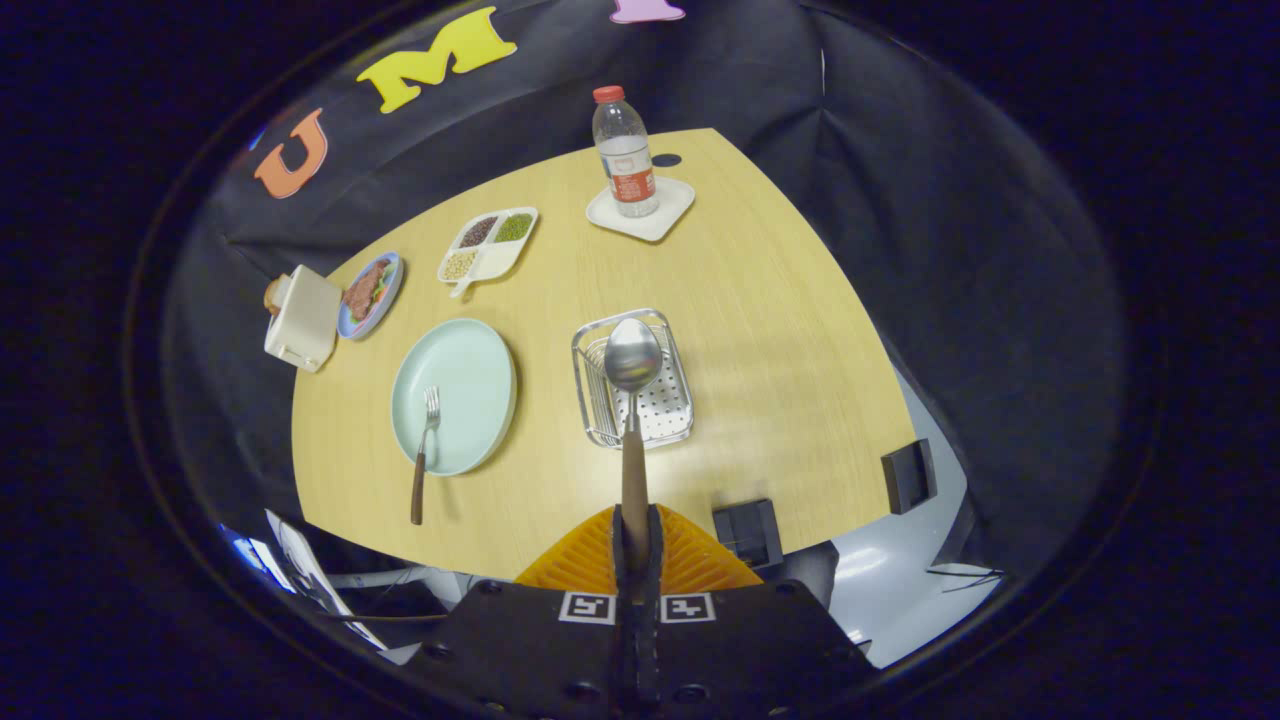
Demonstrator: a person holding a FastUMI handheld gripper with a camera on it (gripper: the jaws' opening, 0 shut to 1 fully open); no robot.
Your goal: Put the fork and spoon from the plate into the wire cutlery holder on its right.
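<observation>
- The gripper [636, 545] was seen from just behind its own fingers, high above a wooden table [760, 330].
- Hard to make out: the grip itself. The two fingers met so closely around the spoon's handle that no gap showed between them, and the lower end of the handle was hidden inside them.
- The fingers were pressed together on the wooden handle of the spoon [633, 400], one on each side, clamping it.
- The spoon pointed away from the fingers, its metal bowl facing up and hanging over the holder [592, 352], a small wire basket with a perforated floor. Whether the bowl touched the wire could not be told.
- The holder stood on the table just beyond the fingers, to the right of the plate [470, 370].
- The fork [425, 450] lay with its tines on the pale green plate and its wooden handle sticking out over the near rim onto the table.
- Farther back stood a divided dish [495, 260] with beans in three sections, a blue dish [394, 290] of food and a cream box [300, 318], partly cut off by the table's edge.
- At the far end a bottle [624, 150] with a red cap stood on a white tray [660, 222].
</observation>
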